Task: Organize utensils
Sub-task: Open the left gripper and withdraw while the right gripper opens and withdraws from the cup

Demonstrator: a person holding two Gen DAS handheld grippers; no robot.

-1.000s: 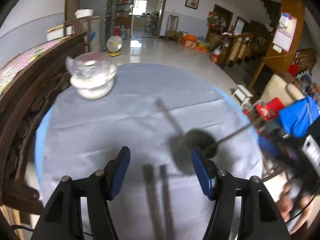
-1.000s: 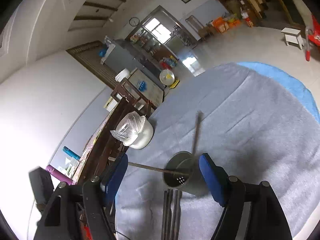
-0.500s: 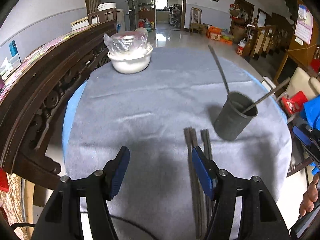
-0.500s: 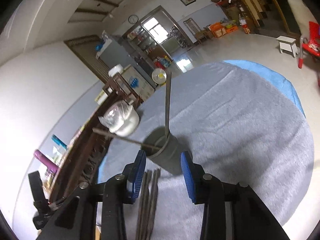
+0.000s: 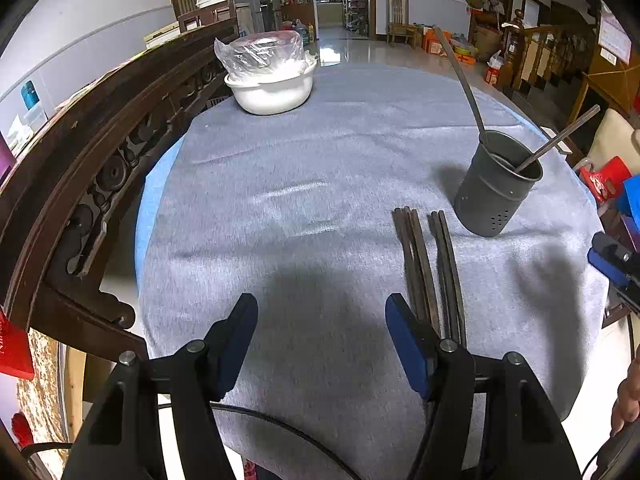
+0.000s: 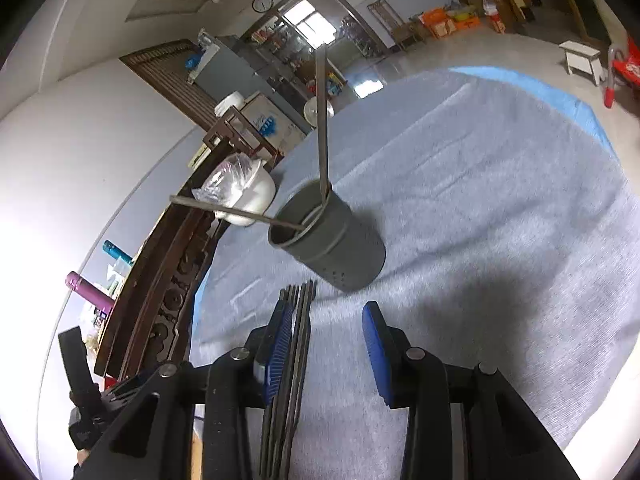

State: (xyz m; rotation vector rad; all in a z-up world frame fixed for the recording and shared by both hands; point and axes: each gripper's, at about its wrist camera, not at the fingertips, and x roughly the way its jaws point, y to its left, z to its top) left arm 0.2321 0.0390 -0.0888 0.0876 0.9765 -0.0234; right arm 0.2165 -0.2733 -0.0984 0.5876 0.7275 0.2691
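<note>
- A round tabletop (image 5: 320,152) covered with a grey cloth is seen in both wrist views; a blue underlayer shows along its edge.
- A dark grey perforated utensil holder (image 5: 496,192) is stood upright on the cloth, toward the right side in the left wrist view.
- Two long thin utensils (image 5: 460,76) are leaned inside the holder, their handles splayed apart above the rim; what kind they are cannot be told.
- A bundle of dark chopsticks (image 5: 428,264) is laid flat on the cloth just beside the holder, its far tips close to the holder's base.
- The left tool (image 5: 320,330) is held above the near part of the cloth with its blue pads well apart; nothing is between them, and the chopsticks run just outside its right finger.
- The right tool (image 6: 328,344) is pointed toward the holder with its jaws partly apart. The chopsticks (image 6: 296,344) are seen passing between the pads, lying against the left one; the right pad is clear of them, so no clamping is shown.
- A white bowl (image 5: 272,88) holding a clear plastic bag is placed at the far left of the tabletop, well apart from the holder.
- A carved dark wooden rail (image 5: 80,168) is seen along the left edge of the tabletop.
</note>
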